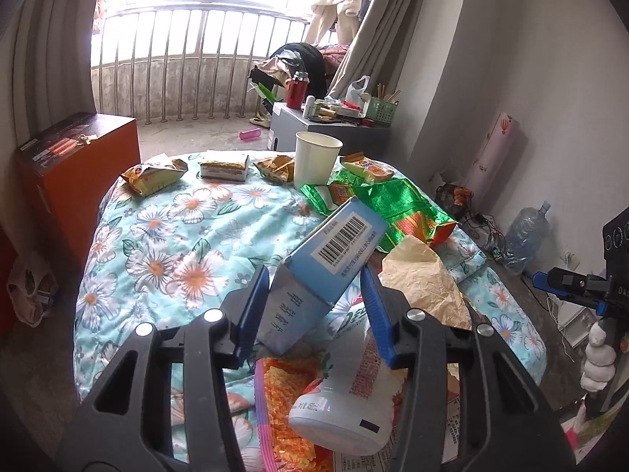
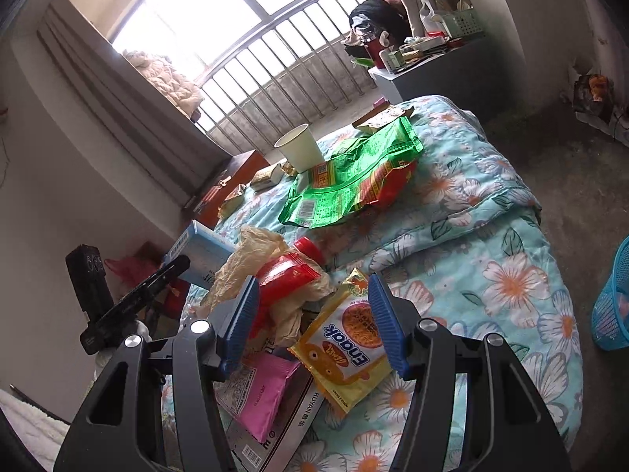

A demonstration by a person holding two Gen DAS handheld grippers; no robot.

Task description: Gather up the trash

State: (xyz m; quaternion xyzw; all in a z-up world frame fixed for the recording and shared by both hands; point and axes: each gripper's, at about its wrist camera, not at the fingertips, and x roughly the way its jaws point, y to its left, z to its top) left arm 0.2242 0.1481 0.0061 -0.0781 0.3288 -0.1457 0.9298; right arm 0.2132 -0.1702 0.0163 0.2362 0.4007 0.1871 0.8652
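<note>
My left gripper (image 1: 314, 299) is shut on a light blue carton with a barcode (image 1: 330, 251), holding it tilted above a white bottle (image 1: 354, 401) and an orange noodle wrapper (image 1: 287, 397). The carton also shows in the right wrist view (image 2: 204, 251). My right gripper (image 2: 312, 314) is open and empty over a yellow Enaak snack packet (image 2: 346, 350), beside a red bottle (image 2: 287, 275) wrapped in crumpled beige paper (image 2: 251, 259) and a pink packet (image 2: 263, 393). A green snack bag (image 2: 350, 177) and a white paper cup (image 2: 300, 147) lie farther off on the floral quilt (image 2: 491, 275).
Small gold snack packets (image 1: 153, 177) lie at the quilt's far edge. An orange box (image 1: 70, 181) stands left of the bed. A blue basket (image 2: 613, 303) stands on the floor at right. A cluttered grey cabinet (image 1: 314, 129) stands near the balcony railing.
</note>
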